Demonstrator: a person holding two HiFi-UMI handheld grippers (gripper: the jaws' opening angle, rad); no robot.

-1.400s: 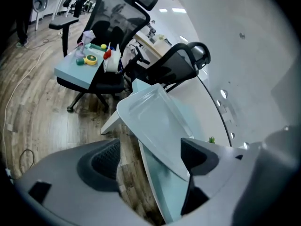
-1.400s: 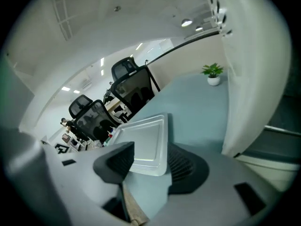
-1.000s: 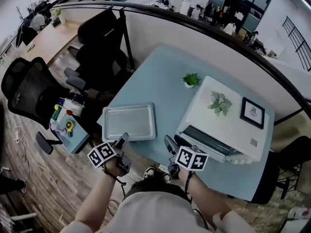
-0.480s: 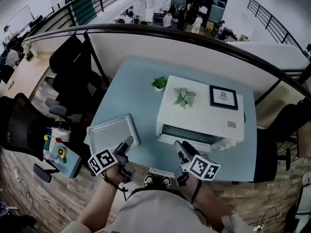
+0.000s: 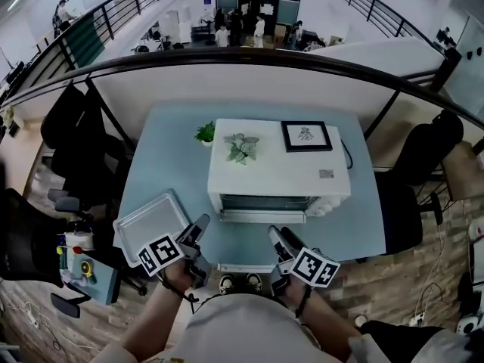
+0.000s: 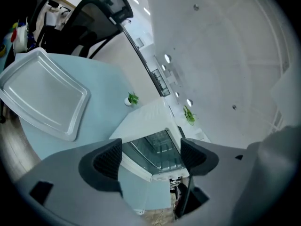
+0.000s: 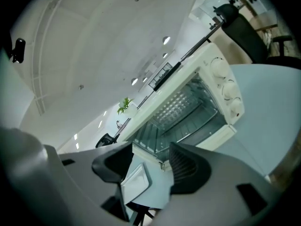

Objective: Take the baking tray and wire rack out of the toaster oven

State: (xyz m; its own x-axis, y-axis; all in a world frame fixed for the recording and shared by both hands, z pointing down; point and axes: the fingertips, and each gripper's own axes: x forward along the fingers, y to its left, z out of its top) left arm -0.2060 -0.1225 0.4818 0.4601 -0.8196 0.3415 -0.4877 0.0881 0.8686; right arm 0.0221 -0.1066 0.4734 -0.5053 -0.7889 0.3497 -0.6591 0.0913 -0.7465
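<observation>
My left gripper [image 5: 199, 225] and right gripper [image 5: 277, 237] hang at the bottom of the head view. Both have their jaws apart with nothing between them, and the right pair has just opened a little wider. The baking tray [image 5: 150, 224] lies on the blue table [image 5: 162, 165] at lower left, just beside my left gripper, while the wire rack [image 7: 193, 126] sits inside the open toaster oven [image 5: 280, 165] at centre frame.

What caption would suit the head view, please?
Left hand-held gripper and right hand-held gripper face open toaster oven; tray lies on table.
</observation>
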